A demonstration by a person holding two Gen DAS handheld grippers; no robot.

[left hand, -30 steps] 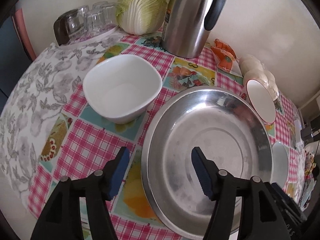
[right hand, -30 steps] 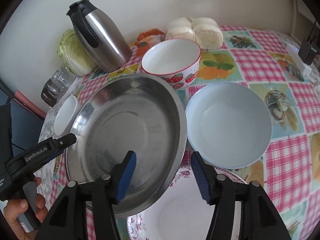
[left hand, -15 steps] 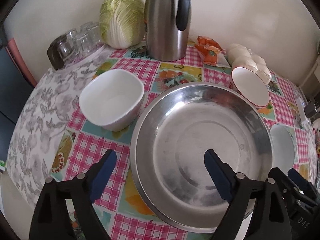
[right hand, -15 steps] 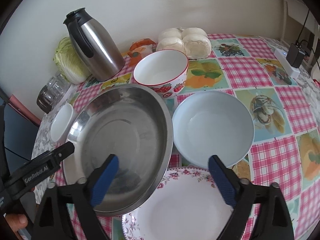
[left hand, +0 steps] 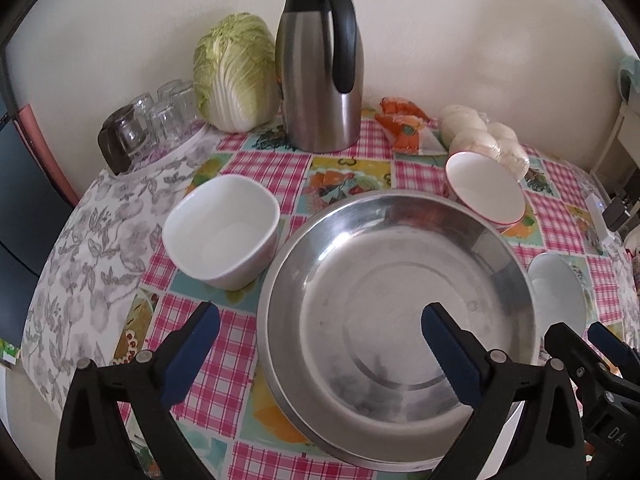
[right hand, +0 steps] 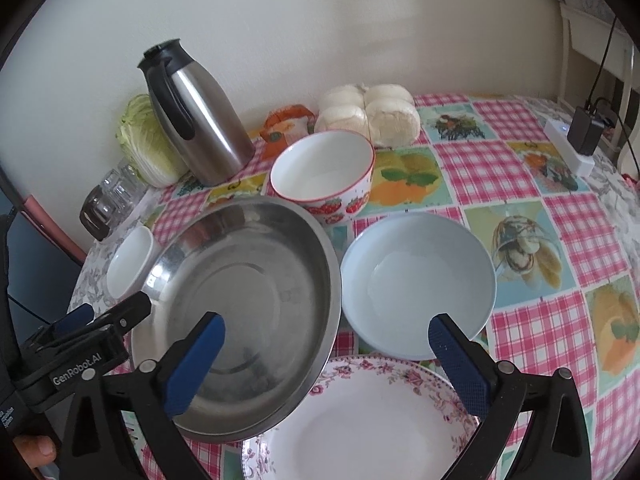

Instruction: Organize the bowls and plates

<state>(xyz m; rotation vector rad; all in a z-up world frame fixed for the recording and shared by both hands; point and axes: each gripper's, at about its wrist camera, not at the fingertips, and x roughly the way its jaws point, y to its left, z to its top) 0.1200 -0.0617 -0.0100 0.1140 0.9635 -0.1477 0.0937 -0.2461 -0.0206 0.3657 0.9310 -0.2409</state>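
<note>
Nothing looks stacked yet, so nearly the whole sorting job seems left to do. The steel pan [left hand: 396, 320] fills the lower centre of the left wrist view and rests on the checked tablecloth [left hand: 264, 164]. The square bowl [left hand: 222, 232] stands just beside it at centre left. The strawberry bowl [right hand: 322, 172] stands at the upper centre of the right wrist view, the pale blue bowl [right hand: 418, 284] is right of centre, and the floral plate [right hand: 360, 424] lies at the bottom with its left rim tucked under the pan's edge. All five pieces lie apart or only overlap at the rims.

The left gripper [left hand: 320, 346] is opening wide, straddling the pan's near left rim without pressing it. The right gripper [right hand: 326, 354] is also opening wide, above pan and plate, and holds nothing.
</note>
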